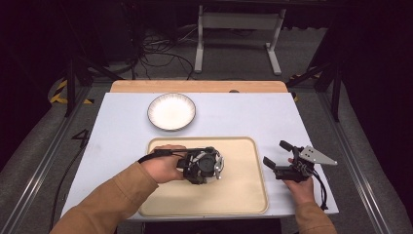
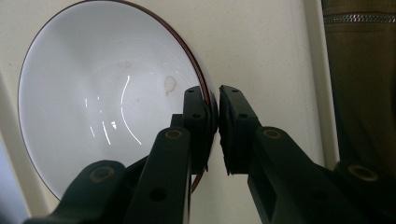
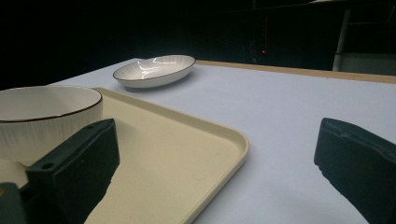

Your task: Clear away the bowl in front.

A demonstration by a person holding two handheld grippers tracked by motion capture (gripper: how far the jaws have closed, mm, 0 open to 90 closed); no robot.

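A white bowl [image 2: 107,107] with a thin brown rim sits on the cream tray [image 1: 238,195]. My left gripper [image 2: 214,100] is shut on the bowl's rim, one jaw inside and one outside. In the high view the left gripper [image 1: 204,165] points down over the tray's left half and hides the bowl. My right gripper [image 1: 275,152] hovers just off the tray's right edge, open and holding nothing. In the right gripper view its jaws [image 3: 217,154] stand wide apart, with the bowl [image 3: 46,119] to the left on the tray [image 3: 177,154].
A shallow white ribbed plate [image 1: 171,111] lies on the pale table [image 1: 243,112] beyond the tray, and the plate [image 3: 154,70] is also seen from the right gripper. A wooden strip [image 1: 195,86] edges the table's far side. A sleeve [image 2: 359,70] is close at the left gripper's right.
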